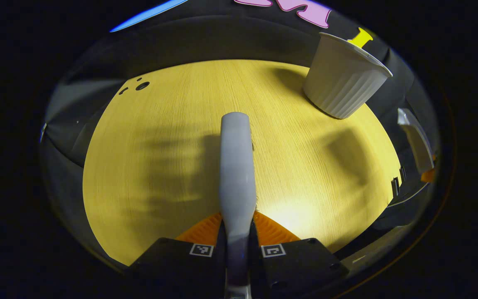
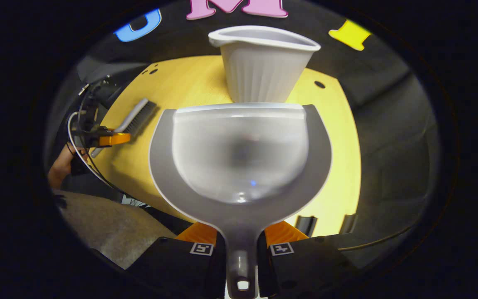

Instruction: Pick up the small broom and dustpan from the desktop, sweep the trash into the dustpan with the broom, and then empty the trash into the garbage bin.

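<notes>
My left gripper [image 1: 237, 222] is shut on the grey handle of the small broom [image 1: 235, 166], which reaches forward over the yellow wooden desktop [image 1: 172, 124]. The right gripper view shows that broom [image 2: 137, 116] at the left, bristles low over the desk. My right gripper [image 2: 241, 232] is shut on the handle of the grey dustpan [image 2: 239, 153], held level above the desk with its lip toward the white ribbed garbage bin [image 2: 262, 66]. The bin [image 1: 345, 79] stands upright at the desk's far right in the left gripper view. I cannot make out any trash in the pan.
Small dark holes [image 1: 141, 86] mark the desk's far left corner, and another hole [image 2: 319, 84] lies right of the bin. A hand and cables [image 2: 77, 141] sit at the desk's left edge. Grey floor [image 2: 110, 232] lies below.
</notes>
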